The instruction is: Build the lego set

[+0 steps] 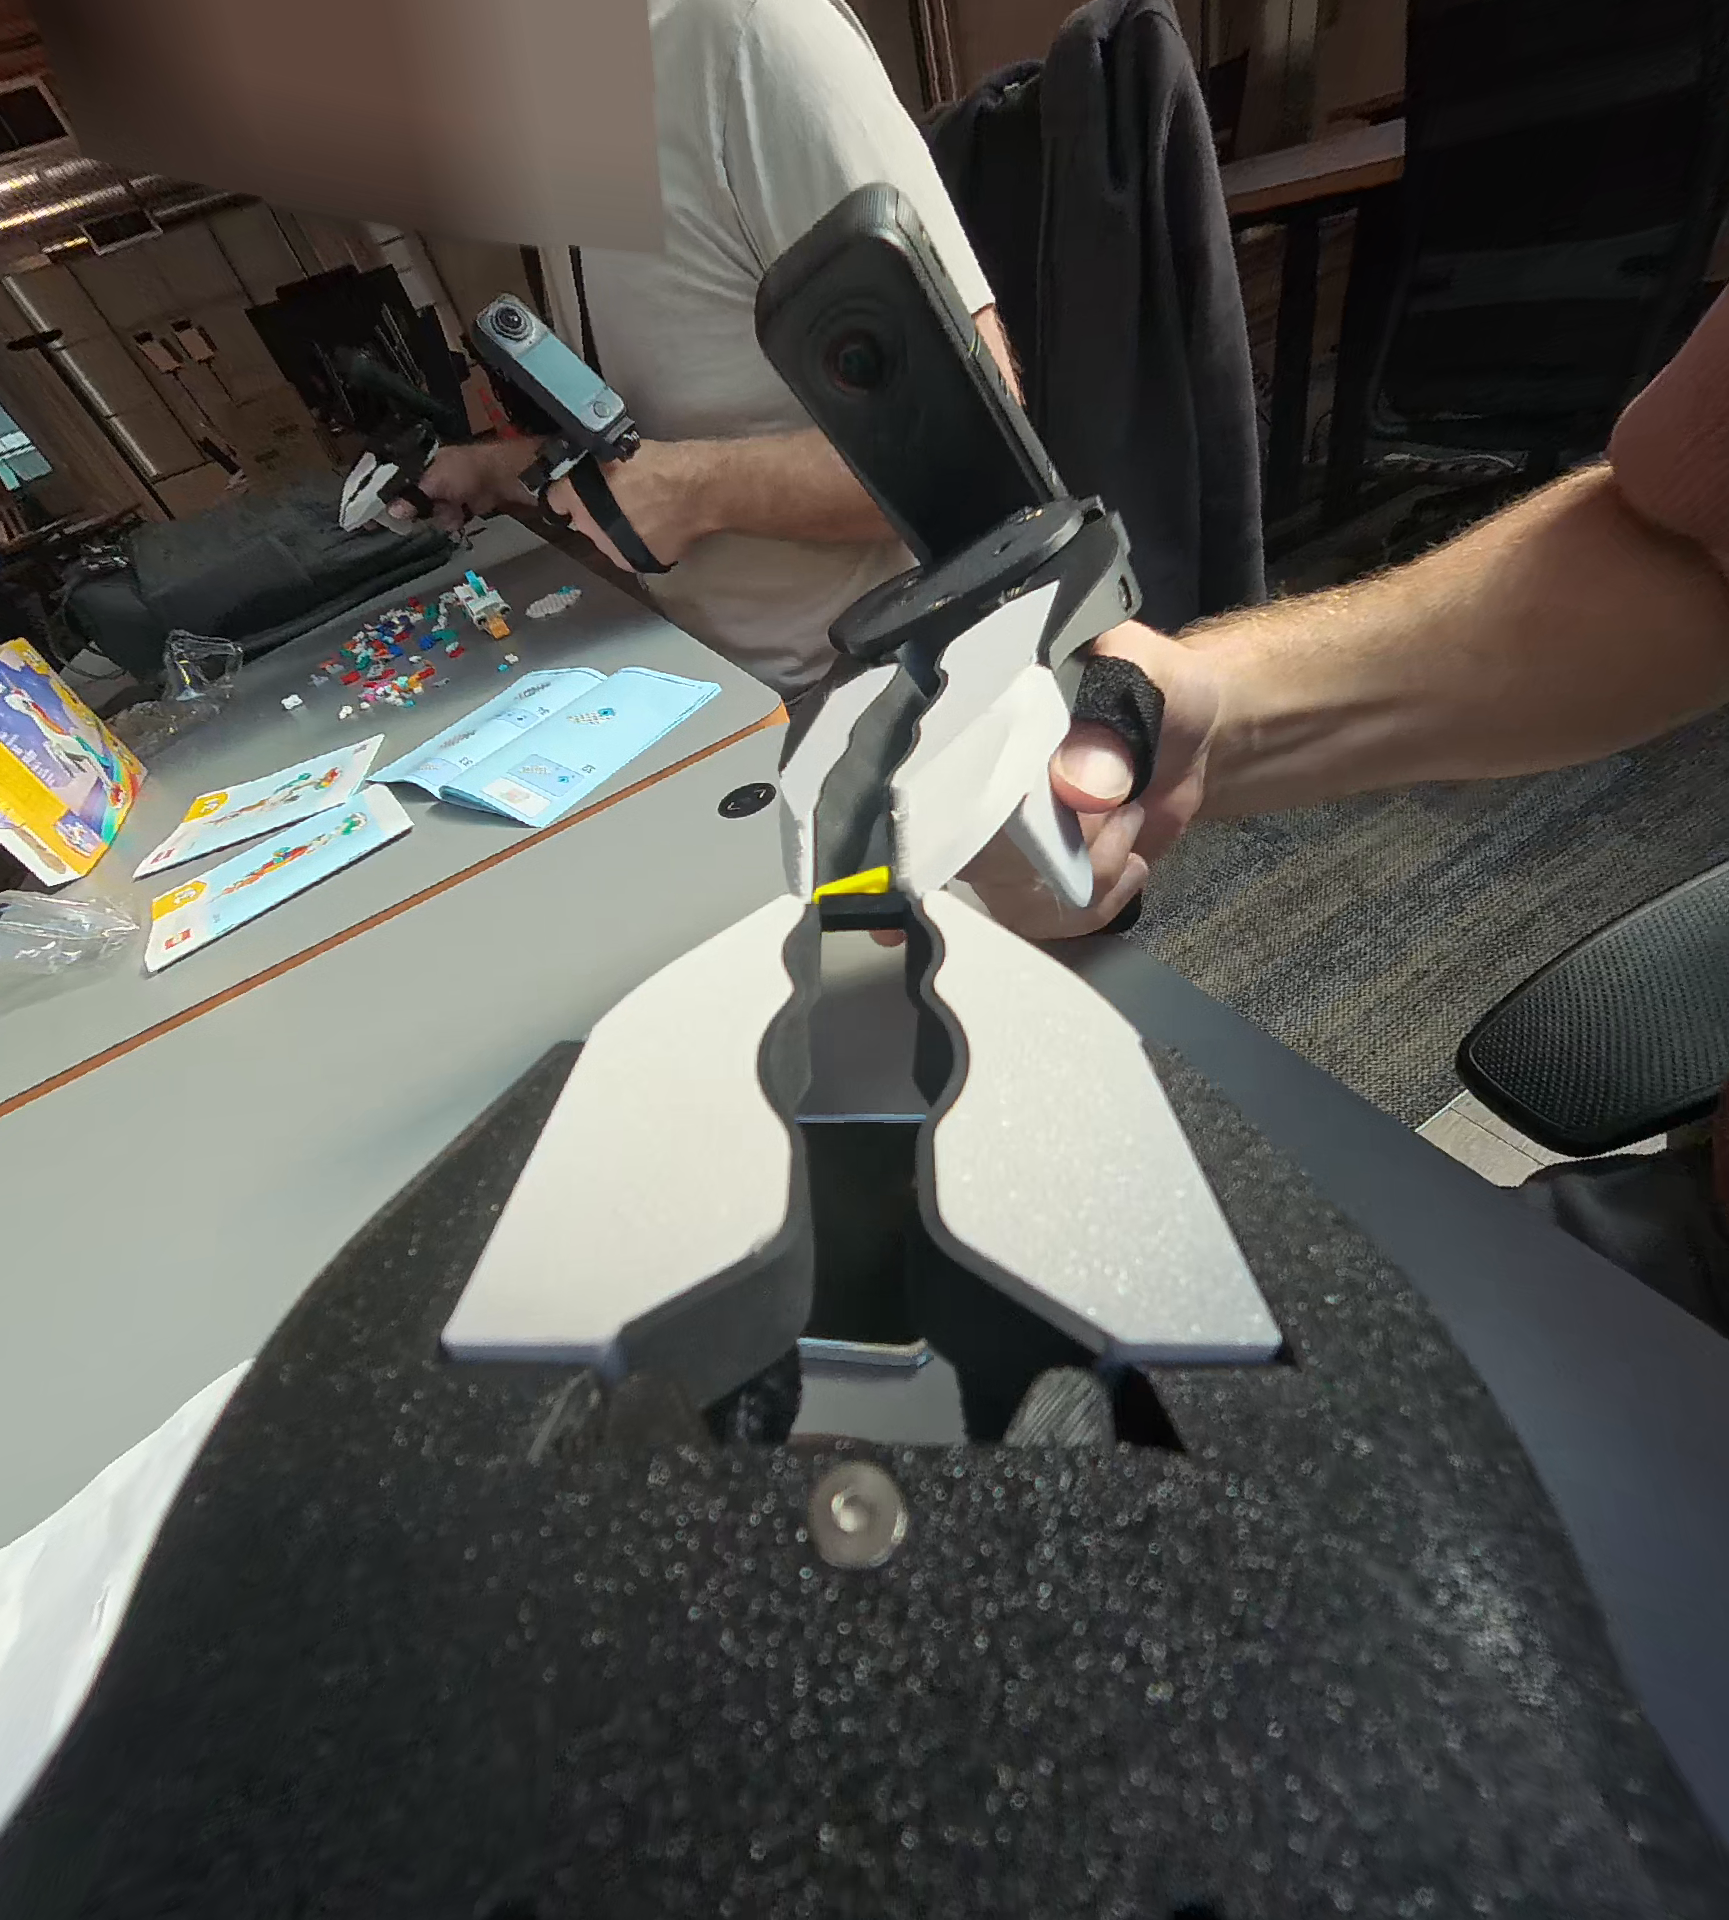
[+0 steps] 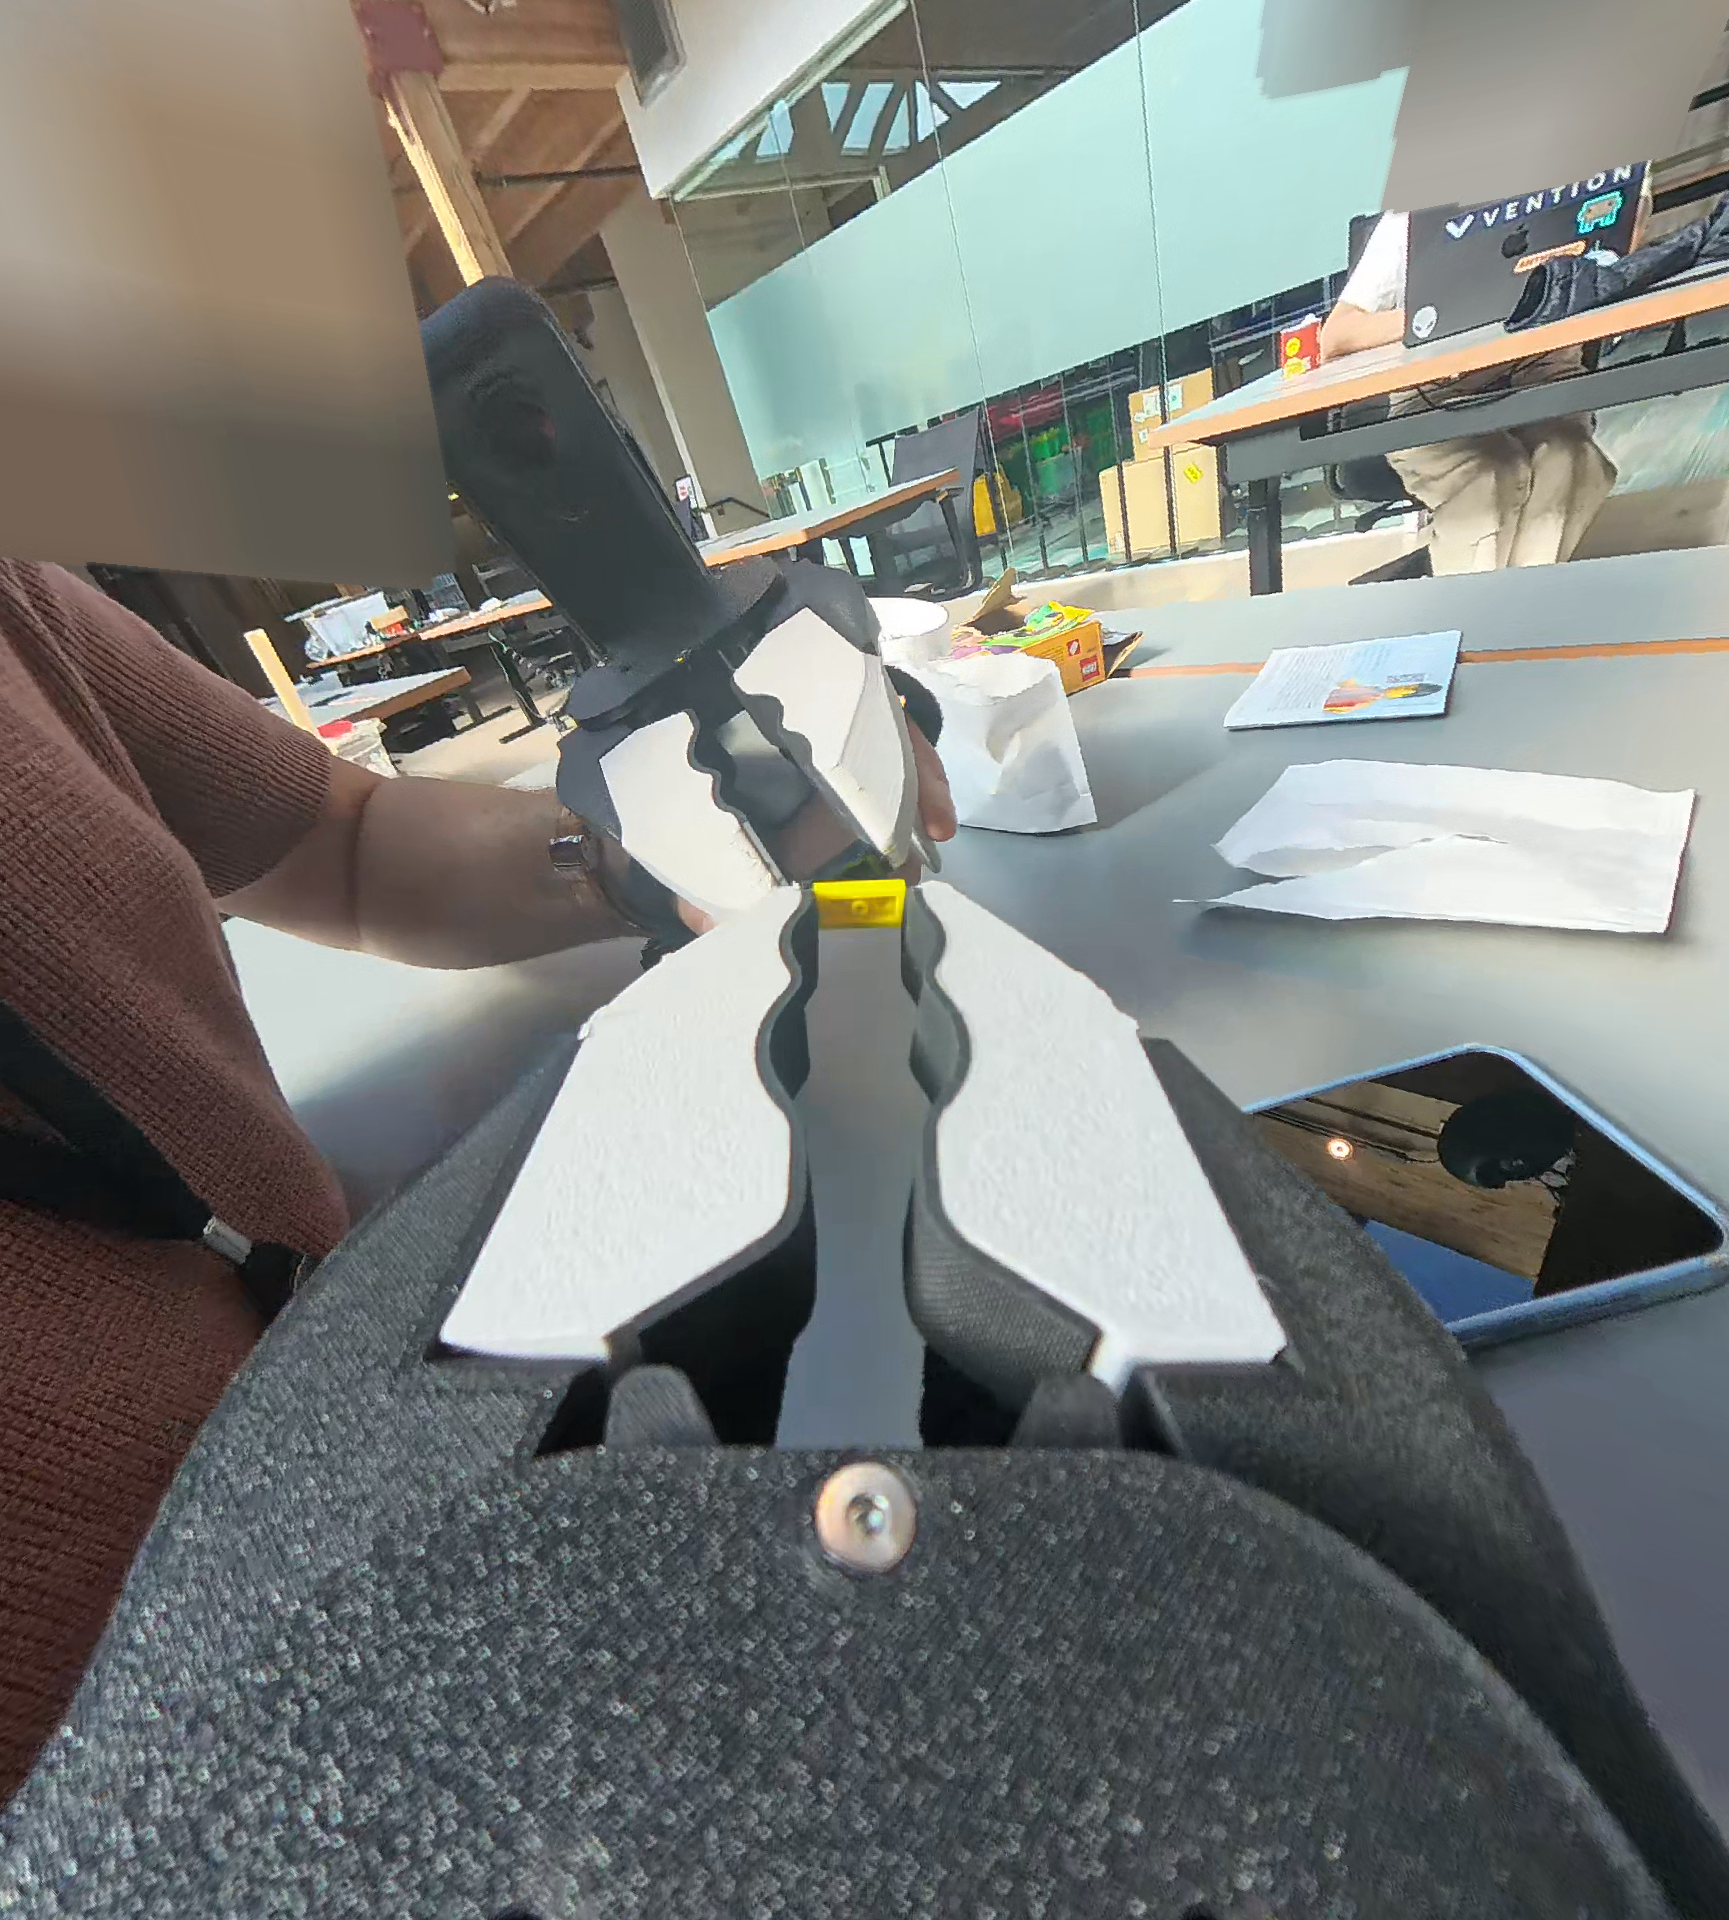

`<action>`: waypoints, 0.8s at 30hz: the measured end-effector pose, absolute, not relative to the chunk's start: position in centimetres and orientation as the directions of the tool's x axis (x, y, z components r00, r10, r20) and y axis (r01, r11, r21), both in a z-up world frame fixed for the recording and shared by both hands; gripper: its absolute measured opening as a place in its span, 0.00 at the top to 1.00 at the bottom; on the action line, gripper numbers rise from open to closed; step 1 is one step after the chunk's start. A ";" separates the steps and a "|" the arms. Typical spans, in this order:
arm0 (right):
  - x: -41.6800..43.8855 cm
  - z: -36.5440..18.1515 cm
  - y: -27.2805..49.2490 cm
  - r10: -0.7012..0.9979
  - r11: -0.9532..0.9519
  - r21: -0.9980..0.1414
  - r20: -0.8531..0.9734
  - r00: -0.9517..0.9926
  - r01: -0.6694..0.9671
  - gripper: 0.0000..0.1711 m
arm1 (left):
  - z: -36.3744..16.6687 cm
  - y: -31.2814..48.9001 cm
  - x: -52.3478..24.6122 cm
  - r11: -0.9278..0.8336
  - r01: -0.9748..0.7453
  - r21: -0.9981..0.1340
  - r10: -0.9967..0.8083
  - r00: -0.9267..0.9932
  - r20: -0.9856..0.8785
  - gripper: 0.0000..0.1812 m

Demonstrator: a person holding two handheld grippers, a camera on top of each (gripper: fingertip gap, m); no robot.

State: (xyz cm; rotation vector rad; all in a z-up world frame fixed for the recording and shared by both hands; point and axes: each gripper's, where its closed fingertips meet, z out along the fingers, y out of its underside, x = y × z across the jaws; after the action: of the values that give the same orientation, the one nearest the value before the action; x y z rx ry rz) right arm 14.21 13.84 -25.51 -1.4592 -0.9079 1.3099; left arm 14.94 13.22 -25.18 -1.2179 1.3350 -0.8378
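In the left wrist view my left gripper is shut on a small black lego piece. My right gripper comes in from above, tip to tip with it. It is shut on a small yellow plate that sits right on top of the black piece. In the right wrist view the right gripper pinches the yellow plate. The left gripper faces it, and the dark piece in its tips is mostly hidden. Both are held in the air above the grey table.
A second person across the table holds two grippers over a pile of loose lego pieces. Instruction booklets and a lego box lie nearby. A phone, torn white paper bags and a booklet lie to the right. An office chair stands beside the table. My left and right fingertips are right by each other.
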 end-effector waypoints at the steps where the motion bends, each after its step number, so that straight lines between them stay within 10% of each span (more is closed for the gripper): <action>1: 14.2 -25.4 13.8 0.949 -0.272 -0.960 -0.278 0.149 -0.060 0.91 | -25.1 13.1 15.0 0.212 -0.186 -0.960 -0.966 0.110 -0.234 0.92; 10: 14.9 -23.6 13.1 0.962 0.133 -0.991 0.130 0.238 0.003 0.91 | -24.6 13.6 15.4 -0.169 -0.109 -0.980 -0.984 -0.038 0.174 0.92; 15: 14.6 -23.7 14.7 0.970 -0.140 -0.988 -0.149 0.190 -0.061 0.91 | -22.7 14.3 15.0 0.175 -0.119 -0.977 -0.972 0.136 -0.191 0.91; 19: 15.2 -23.3 17.5 0.817 -0.525 -0.805 -0.568 0.103 -0.275 0.91 | -19.7 14.5 13.5 0.627 -0.299 -0.719 -0.628 0.352 -0.694 0.91; 24: 15.1 -24.1 17.8 0.744 -0.615 -0.711 -0.667 0.048 -0.341 0.91 | -20.2 14.4 13.5 0.619 -0.348 -0.705 -0.602 0.367 -0.709 0.91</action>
State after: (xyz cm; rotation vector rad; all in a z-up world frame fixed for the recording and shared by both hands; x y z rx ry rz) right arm 15.14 17.84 -24.06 -1.5136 -0.4240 1.6893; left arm 13.46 14.39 -20.24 -0.9494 1.2336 -0.1991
